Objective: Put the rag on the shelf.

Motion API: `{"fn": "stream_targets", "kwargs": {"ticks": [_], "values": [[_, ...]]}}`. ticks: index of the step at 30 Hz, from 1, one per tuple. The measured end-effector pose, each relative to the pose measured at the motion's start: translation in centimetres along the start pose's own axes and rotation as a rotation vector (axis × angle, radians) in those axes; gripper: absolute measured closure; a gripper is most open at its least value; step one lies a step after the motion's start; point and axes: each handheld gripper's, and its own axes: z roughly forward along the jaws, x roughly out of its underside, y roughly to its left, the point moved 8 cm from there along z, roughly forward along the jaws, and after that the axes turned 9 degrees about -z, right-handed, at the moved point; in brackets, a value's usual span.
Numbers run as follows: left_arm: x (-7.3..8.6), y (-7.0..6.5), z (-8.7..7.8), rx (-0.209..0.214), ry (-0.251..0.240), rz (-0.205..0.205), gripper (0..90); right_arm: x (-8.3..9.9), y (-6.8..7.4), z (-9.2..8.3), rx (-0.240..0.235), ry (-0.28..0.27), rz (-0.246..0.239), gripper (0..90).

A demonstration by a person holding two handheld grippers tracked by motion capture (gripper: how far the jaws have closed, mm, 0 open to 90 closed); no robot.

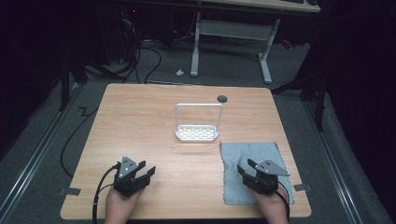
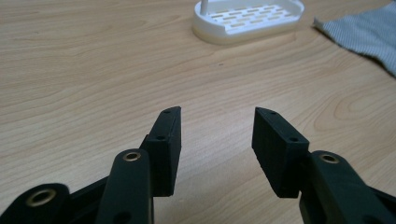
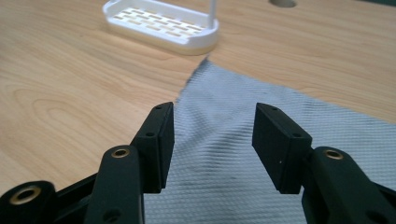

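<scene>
Grey textured cloth (image 1: 252,163) flat on the table's near right, just beside white rack (image 1: 197,133)

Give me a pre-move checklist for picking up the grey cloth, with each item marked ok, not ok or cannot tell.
1. Right gripper open, nothing between its jaws: ok.
2. Right gripper over the grey cloth: ok, the cloth lies under its jaws in the right gripper view.
3. Left gripper open and empty, over bare table: ok.
4. Cloth lying flat, nothing on it but the right gripper: ok.
5. White rack apart from the cloth: cannot tell; the cloth's far corner reaches close to its base.
6. Cloth edge lifted enough to pinch: cannot tell.
</scene>
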Motion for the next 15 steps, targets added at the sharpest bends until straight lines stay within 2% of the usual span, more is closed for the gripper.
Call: {"fn": "stream_targets", "kwargs": {"ticks": [1, 3, 7, 12, 14, 15], "values": [[0.1, 0.0, 0.1, 0.0, 0.002, 0.0, 53.0, 0.1, -0.2, -0.1, -0.003, -0.003, 0.016, 50.3], [0.2, 0.2, 0.4, 0.004, 0.01, 0.001, 53.0, 0.5, -0.5, -0.3, 0.006, 0.003, 0.015, 51.0], [0.4, 0.5, 0.4, 0.002, 0.009, -0.011, 52.9, 1.2, -0.5, -0.3, -0.007, 0.024, 0.017, 52.9], [0.7, 0.5, 0.3, 0.001, 0.005, -0.011, 51.7, 1.5, 0.1, -0.1, -0.042, 0.042, -0.018, 57.1], [0.8, 0.5, 0.3, 0.005, 0.005, -0.022, 51.2, 1.5, 0.3, 0.0, -0.058, 0.046, -0.024, 62.5], [0.7, 0.5, 0.3, 0.007, 0.008, -0.028, 50.9, 1.4, 0.5, 0.1, -0.052, 0.05, -0.031, 69.2]]}}
